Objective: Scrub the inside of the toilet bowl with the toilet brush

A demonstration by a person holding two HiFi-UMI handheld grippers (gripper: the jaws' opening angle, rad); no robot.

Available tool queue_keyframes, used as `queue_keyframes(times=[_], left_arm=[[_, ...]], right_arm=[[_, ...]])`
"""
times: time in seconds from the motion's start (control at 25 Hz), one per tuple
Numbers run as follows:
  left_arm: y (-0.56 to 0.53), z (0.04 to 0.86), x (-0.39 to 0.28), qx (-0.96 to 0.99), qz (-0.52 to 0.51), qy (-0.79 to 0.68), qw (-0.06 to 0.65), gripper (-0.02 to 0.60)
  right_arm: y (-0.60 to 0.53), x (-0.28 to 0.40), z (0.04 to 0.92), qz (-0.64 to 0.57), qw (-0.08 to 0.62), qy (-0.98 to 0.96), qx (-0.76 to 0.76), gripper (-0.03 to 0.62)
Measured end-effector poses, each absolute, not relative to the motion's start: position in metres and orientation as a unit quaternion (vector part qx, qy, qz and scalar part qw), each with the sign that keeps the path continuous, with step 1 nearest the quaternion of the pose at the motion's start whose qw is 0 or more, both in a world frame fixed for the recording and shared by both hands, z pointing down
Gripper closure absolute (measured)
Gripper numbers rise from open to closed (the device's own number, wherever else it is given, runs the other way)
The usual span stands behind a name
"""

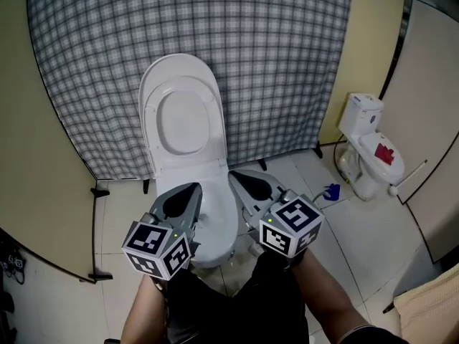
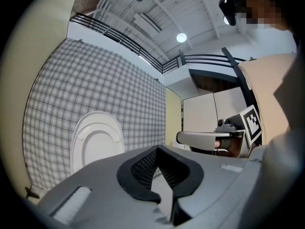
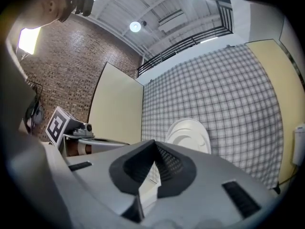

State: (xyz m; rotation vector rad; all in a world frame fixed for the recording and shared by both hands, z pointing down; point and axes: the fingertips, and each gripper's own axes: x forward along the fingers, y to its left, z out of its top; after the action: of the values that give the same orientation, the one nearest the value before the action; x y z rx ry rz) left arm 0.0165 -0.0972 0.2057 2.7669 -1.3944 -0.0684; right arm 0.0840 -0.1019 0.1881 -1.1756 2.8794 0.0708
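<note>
Closure is complete on both tools: the left gripper (image 1: 192,189) and the right gripper (image 1: 237,175) each have their black ribbed pads pressed together with nothing between them, as both gripper views show. They are held side by side, a little apart, pointing toward the white ceramic toilet bowl (image 1: 219,224), which sits just below their tips with its rim showing between them. The white oval toilet lid (image 1: 181,113) stands raised against a grey-and-white checked curtain (image 1: 287,56). Well off to the right stands a second white toilet (image 1: 366,145), lid down, with a red patch (image 1: 385,153) on it. A small blue object (image 1: 331,191) lies on the white tiled floor (image 1: 358,235) near its base — too small to identify.
</note>
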Motion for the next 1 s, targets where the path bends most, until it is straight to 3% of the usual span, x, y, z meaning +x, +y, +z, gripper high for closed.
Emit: queue_keyframes(times=[1.0], left_arm=[[-0.078,0.137,-0.009,0.884,-0.043,-0.466,0.000,0.572]], right_arm=[[-0.093,0.050,0.146,0.002,0.012,0.938,-0.347,0.588]])
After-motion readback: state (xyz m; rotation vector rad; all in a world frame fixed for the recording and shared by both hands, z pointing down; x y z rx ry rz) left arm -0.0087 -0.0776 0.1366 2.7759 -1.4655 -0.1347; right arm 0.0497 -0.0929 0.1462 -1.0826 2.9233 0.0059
